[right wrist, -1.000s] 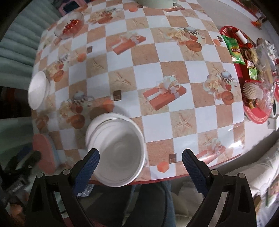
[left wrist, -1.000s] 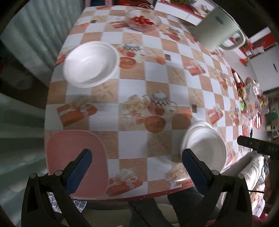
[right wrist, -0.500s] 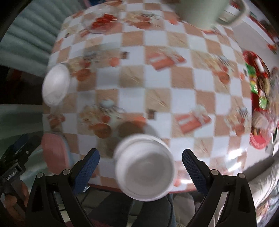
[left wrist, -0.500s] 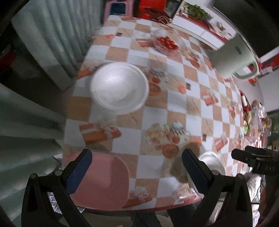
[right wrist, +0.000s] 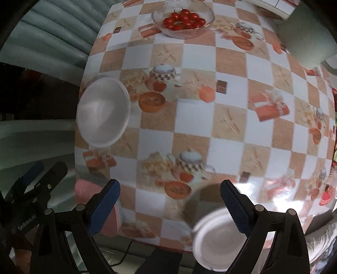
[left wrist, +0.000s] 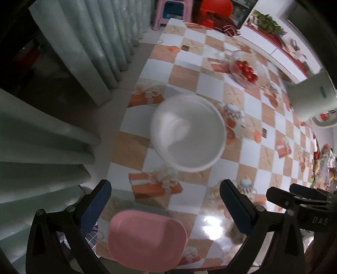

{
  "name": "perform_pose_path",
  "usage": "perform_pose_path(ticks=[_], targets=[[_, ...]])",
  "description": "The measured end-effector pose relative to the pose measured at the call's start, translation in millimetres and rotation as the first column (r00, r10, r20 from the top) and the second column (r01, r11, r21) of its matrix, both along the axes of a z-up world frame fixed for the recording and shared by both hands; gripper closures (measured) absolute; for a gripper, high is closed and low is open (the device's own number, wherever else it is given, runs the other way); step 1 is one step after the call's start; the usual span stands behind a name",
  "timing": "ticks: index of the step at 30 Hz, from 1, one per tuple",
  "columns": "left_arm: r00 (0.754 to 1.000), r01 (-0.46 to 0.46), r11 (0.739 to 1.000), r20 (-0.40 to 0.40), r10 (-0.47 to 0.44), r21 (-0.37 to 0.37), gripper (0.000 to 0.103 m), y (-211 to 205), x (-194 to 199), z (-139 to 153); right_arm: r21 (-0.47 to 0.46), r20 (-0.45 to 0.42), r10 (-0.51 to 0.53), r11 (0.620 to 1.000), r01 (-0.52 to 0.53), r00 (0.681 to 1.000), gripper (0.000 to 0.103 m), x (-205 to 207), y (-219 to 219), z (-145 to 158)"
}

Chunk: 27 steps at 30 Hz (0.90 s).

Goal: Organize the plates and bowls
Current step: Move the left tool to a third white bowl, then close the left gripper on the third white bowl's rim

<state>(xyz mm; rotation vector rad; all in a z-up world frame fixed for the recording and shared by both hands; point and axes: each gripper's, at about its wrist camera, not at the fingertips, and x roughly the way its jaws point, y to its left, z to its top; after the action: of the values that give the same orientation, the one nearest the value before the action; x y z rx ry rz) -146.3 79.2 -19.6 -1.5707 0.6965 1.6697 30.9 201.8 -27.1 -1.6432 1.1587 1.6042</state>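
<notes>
Left tongs [left wrist: 164, 202]: released, jaws spread wide, nothing between them. They hang above the near left corner of the table [left wrist: 212, 82], which carries a checkered tablecloth printed with gift boxes and teapots.

Right tongs [right wrist: 170, 202]: released, jaws spread wide, nothing between them, positioned above the near edge of the table.

White bowl [left wrist: 188, 132]: upright on the table near its left edge, ahead of the left tongs, clear of both jaws.

Pink plate [left wrist: 147, 238]: flat at the near left corner, directly below the left tongs.

Stacked white bowls [right wrist: 219, 238]: at the near edge, partly behind the right-hand jaw of the right tongs.

Glass bowl of cherry tomatoes [right wrist: 182, 19]: at the far side. A pale green pitcher [left wrist: 311, 97] stands to its right.
</notes>
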Motion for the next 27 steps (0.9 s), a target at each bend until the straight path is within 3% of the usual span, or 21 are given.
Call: perform_pose_path(ticks=[16, 21, 27], targets=[[0.995, -0.091, 0.991, -0.05, 0.087, -0.095, 0.0, 33, -43, -66, -0.009, -0.02, -0.04, 0.999, 0.039, 0.999, 0.007, -60, 32, -61], [0.996, -0.076, 0.992, -0.061, 0.07, -0.1, 0.001, 41, -51, -80, -0.009, -0.019, -0.035, 0.999, 0.035, 0.999, 0.007, -74, 36, -80], [0.998, -0.061, 0.989, -0.043, 0.055, -0.131, 0.009, 50, -58, -100, -0.001, -0.025, -0.006, 1.0, 0.006, 1.0, 0.008, -86, 37, -95]])
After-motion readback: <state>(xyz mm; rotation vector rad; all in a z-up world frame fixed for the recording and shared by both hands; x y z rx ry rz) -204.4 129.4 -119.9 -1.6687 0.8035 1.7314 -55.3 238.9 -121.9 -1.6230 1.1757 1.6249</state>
